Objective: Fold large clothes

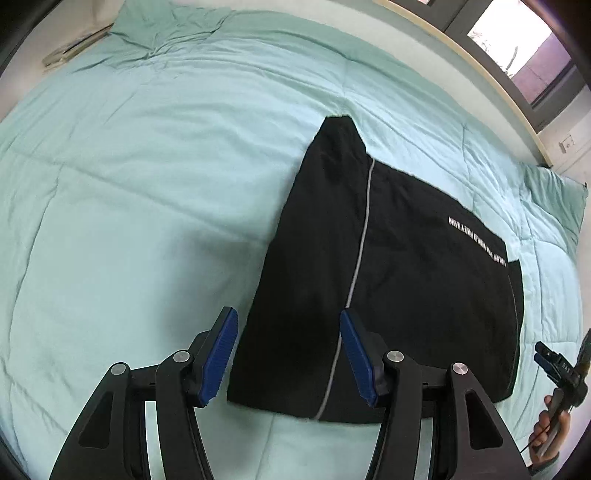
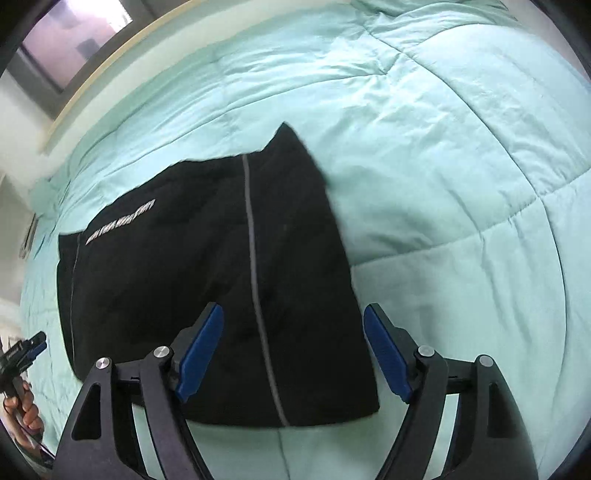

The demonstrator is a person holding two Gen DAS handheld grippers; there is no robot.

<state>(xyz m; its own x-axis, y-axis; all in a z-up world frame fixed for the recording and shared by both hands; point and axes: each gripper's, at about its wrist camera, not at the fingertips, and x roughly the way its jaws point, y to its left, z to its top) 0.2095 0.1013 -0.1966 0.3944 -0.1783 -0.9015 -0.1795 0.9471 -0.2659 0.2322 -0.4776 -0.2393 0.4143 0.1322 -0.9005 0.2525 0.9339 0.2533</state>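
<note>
A black garment [image 1: 388, 277] with a thin grey stripe and white lettering lies folded flat on the mint-green quilt [image 1: 147, 184]. My left gripper [image 1: 288, 321] is open and empty, hovering above the garment's near left edge. In the right wrist view the same garment [image 2: 207, 280] lies in the middle of the quilt [image 2: 443, 147]. My right gripper [image 2: 293, 317] is open and empty above the garment's near right part. The right gripper also shows in the left wrist view at the right edge [image 1: 561, 365]. The left gripper also shows in the right wrist view at the left edge [image 2: 22, 350].
A window [image 1: 528, 51] and a pale wooden ledge run along the far side of the bed. A rumpled green pillow [image 1: 166, 33] lies at the far left corner. The window also shows in the right wrist view [image 2: 74, 40].
</note>
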